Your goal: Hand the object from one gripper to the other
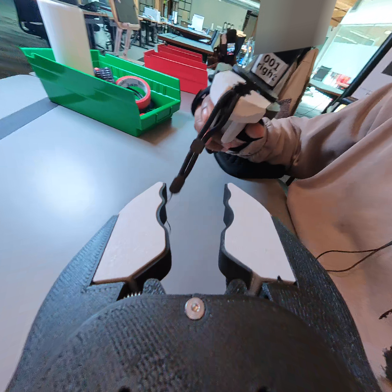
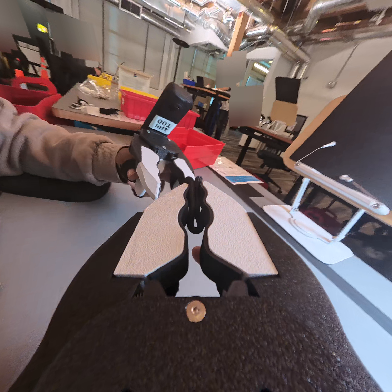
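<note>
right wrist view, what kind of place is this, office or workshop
Most likely a workshop or lab space: exposed metal ducts run under the ceiling, several worktables carry clutter, and red storage bins sit about. A green bin holds tape.

Black looped cord [image 2: 194,209], perhaps a bundled cable, pinched in the right tool [image 2: 195,186], hanging above the table

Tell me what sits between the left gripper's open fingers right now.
Only bare grey table shows between them in the left wrist view; the black cord held by the right gripper ends beside the left gripper.
</note>
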Motion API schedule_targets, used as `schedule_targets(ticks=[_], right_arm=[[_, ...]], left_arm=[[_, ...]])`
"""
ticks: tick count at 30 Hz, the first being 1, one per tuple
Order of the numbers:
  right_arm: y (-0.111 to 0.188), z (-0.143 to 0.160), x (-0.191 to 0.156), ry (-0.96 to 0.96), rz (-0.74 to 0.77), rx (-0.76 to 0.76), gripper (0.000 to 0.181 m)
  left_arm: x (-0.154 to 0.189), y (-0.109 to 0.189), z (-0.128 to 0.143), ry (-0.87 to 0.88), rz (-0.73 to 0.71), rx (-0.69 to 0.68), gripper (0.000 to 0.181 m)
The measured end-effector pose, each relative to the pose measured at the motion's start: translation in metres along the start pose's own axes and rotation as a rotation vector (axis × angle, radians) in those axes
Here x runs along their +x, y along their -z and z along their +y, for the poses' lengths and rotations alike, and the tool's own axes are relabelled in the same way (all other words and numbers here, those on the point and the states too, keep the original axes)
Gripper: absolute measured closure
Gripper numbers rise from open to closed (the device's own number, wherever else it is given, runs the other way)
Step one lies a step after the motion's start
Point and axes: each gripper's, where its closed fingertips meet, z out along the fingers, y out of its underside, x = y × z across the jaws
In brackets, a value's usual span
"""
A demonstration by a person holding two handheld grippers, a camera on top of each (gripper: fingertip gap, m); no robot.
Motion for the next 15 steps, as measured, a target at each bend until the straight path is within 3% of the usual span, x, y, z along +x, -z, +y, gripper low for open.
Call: schedule_targets(ticks=[3,6,8,12,15], right_arm=[[0.004,-0.005,0.009,0.129,0.083,0.008,0.176],[0.005,-0.006,0.012,0.258,0.158,0.014,0.175],[0.003,-0.006,0.008,0.408,0.209,0.010,0.175],[-0.003,-0.004,-0.016,0.776,0.242,0.024,0.175],[-0.011,0.006,-0.036,0.986,0.204,0.006,0.175]], left_arm=[[-0.016,0.015,-0.007,-0.028,-0.064,0.037,0.132],[-0.024,0.014,-0.002,-0.007,-0.130,-0.014,0.143],[-0.014,0.004,0.003,0.195,-0.039,-0.018,0.144],[0.003,-0.003,-0.031,0.797,0.344,0.316,0.140],[-0.007,-0.011,-0.029,0.936,0.336,0.426,0.135]])
